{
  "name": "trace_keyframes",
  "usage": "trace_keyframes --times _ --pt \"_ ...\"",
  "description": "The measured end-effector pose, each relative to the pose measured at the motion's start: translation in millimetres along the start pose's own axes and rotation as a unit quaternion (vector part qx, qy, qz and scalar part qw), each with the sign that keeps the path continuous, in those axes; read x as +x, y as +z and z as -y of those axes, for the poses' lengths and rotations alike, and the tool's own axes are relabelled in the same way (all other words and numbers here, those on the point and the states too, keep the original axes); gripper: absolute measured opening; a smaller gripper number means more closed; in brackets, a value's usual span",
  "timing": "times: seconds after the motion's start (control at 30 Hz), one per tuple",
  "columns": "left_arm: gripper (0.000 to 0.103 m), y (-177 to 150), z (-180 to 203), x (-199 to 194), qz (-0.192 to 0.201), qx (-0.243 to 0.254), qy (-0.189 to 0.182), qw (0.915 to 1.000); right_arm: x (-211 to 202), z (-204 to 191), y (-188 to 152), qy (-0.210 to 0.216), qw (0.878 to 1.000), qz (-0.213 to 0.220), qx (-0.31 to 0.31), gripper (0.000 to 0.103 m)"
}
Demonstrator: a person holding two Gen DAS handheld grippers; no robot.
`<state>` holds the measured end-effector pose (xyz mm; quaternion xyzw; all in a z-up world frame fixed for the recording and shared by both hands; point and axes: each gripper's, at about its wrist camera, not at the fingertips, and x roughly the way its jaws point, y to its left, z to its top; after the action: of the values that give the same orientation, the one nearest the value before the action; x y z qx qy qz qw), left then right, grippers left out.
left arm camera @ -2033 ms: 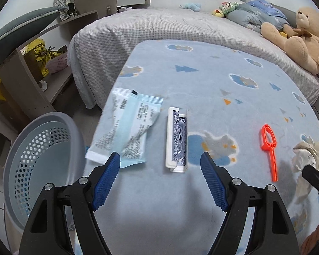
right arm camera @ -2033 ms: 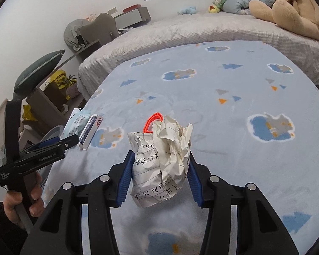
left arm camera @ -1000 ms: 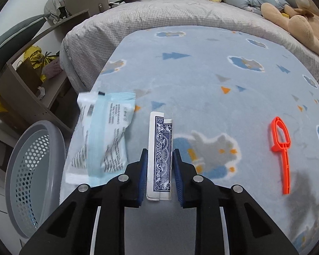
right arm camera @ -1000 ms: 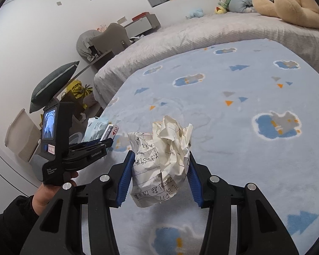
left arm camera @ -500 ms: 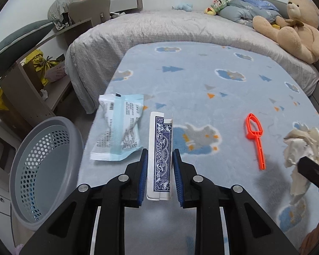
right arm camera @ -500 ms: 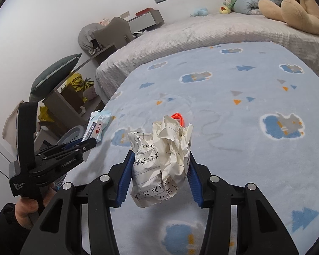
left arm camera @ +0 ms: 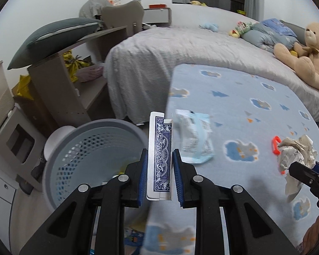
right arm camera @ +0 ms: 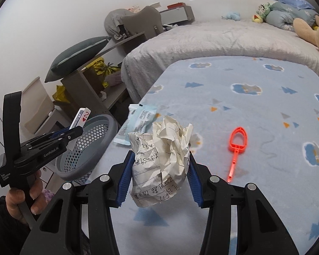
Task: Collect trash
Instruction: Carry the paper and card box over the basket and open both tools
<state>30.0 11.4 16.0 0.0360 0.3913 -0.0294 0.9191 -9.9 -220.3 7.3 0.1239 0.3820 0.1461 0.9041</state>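
My left hand-held gripper [left arm camera: 160,175] pinches a box of playing cards [left arm camera: 160,155] above the rim of the grey perforated basket [left arm camera: 78,148] beside the bed. My right hand-held gripper [right arm camera: 157,171] pinches a crumpled paper ball [right arm camera: 161,155] over the blue blanket [right arm camera: 255,110]. Farther off on the blanket lie a pale blue packet [right arm camera: 138,121] and an orange plastic loop [right arm camera: 237,144].

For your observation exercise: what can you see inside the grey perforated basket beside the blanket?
Inside the basket: its perforated wall and a yellowish blur near the bottom. The left tongs and card box cover the rest.
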Motion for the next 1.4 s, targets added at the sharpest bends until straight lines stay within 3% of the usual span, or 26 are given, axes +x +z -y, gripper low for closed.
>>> trace_keyframes --times 0.27,0.47,0.97,1.4 --pt "0.023 9.6 -62.5 5.5 0.009 -0.030 0.042 0.9986 37.7 -52.8 22.4 0.035 0.998 -0.014 -0.044 0.047" --pt "0.023 0.6 -106.5 27.3 -0.009 -0.076 0.064 0.9950 70.5 -95.5 35.5 0.063 0.994 -0.028 -0.082 0.047" --pt "0.024 -19.1 -147.9 54.1 -0.053 -0.115 0.070 0.9895 153.5 -168.0 38.6 0.113 0.980 -0.097 -0.134 0.047" --pt "0.026 -19.3 -157.0 54.9 -0.054 -0.132 0.069 0.9874 176.5 -183.8 38.1 0.111 0.978 -0.108 -0.138 0.049"
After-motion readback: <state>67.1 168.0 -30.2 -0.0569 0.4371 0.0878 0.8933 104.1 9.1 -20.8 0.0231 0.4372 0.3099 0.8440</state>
